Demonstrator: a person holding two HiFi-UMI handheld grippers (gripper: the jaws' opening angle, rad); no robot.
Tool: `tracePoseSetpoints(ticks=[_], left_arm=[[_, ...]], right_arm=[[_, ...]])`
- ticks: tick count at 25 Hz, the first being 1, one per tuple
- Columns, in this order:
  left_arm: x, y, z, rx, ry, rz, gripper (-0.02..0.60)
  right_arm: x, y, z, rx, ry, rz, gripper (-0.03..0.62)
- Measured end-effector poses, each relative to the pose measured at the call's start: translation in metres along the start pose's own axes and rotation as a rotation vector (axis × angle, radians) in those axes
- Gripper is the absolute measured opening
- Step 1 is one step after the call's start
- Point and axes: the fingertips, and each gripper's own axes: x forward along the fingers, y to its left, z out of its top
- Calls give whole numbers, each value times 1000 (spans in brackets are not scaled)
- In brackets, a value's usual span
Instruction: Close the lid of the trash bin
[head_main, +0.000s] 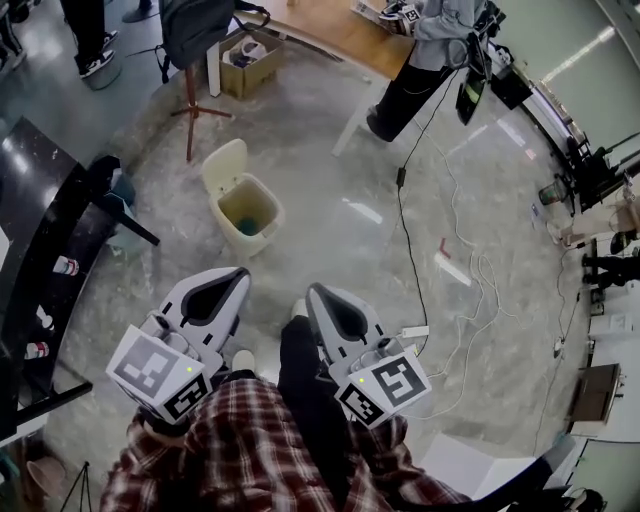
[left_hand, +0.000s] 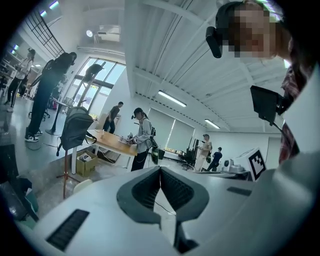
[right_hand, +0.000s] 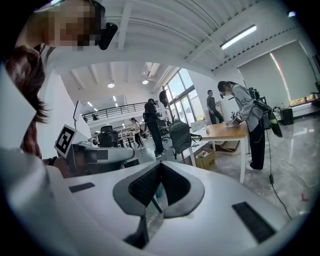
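Note:
A cream trash bin (head_main: 262, 232) stands on the floor ahead of me in the head view. Its lid (head_main: 224, 165) is tipped up at the back left, and the mouth is open with something teal (head_main: 247, 227) inside. My left gripper (head_main: 240, 272) is held low by my body, short of the bin, shut on nothing. My right gripper (head_main: 311, 290) sits beside it, also shut and empty. In the left gripper view the left gripper's (left_hand: 160, 169) jaw tips touch, and the lid's top (left_hand: 82, 185) peeks over the gripper body. The right gripper's (right_hand: 160, 165) jaw tips meet in its own view.
A red stand carrying a dark backpack (head_main: 192, 30) rises behind the bin, with a cardboard box (head_main: 250, 62) past it. A person (head_main: 420, 70) stands at a wooden table at the back right. Cables (head_main: 440, 250) and a power strip (head_main: 413, 331) lie on the floor to the right. A dark counter (head_main: 40, 230) runs along the left.

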Motion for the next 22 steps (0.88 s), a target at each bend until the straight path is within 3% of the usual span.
tracePoseSetpoints(ticks=[5,12,22], left_arm=[[63,11,27,-2,-39,55,12],[142,24,51,-20,-103,190,12],[181,48,45,-33,-97,342,12]], right_arm=[[16,-62,34,-30,9,42,14],[26,-153,71,-65,26,126,14],[57,-205,66,-39,93,249,14]])
